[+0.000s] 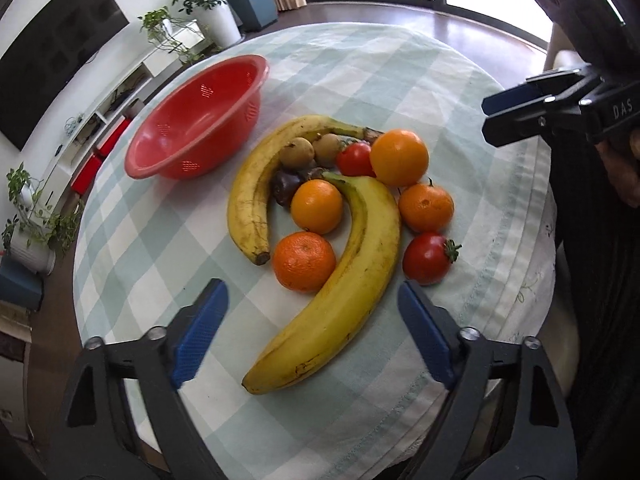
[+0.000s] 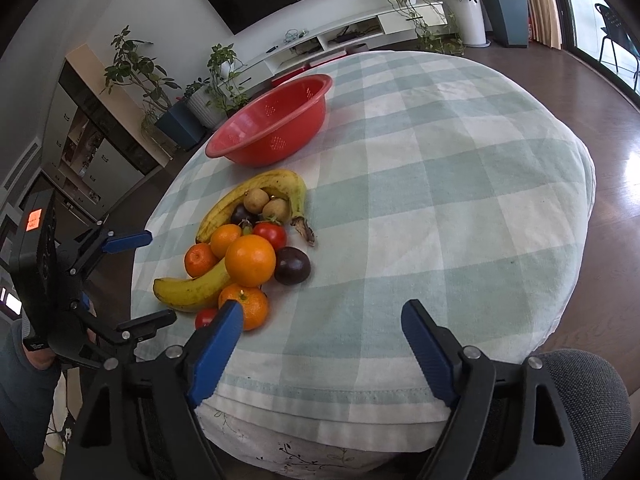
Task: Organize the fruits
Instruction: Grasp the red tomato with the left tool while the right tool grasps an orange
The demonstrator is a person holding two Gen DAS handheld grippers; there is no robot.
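Fruits (image 1: 340, 216) ahead of spread left gripper (image 1: 312, 320) fingers (image 1: 200, 332).

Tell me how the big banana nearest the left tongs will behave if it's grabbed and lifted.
The near banana looks firm and long, so it would probably stay stiff but could pivot if pinched near one end. Its curved body touches a mandarin and an orange, which may roll when it leaves. The skin looks ripe, so a hard squeeze might bruise it.

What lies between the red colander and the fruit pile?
Only bare checked tablecloth separates the red colander from the nearest banana, clearest in the left wrist view.
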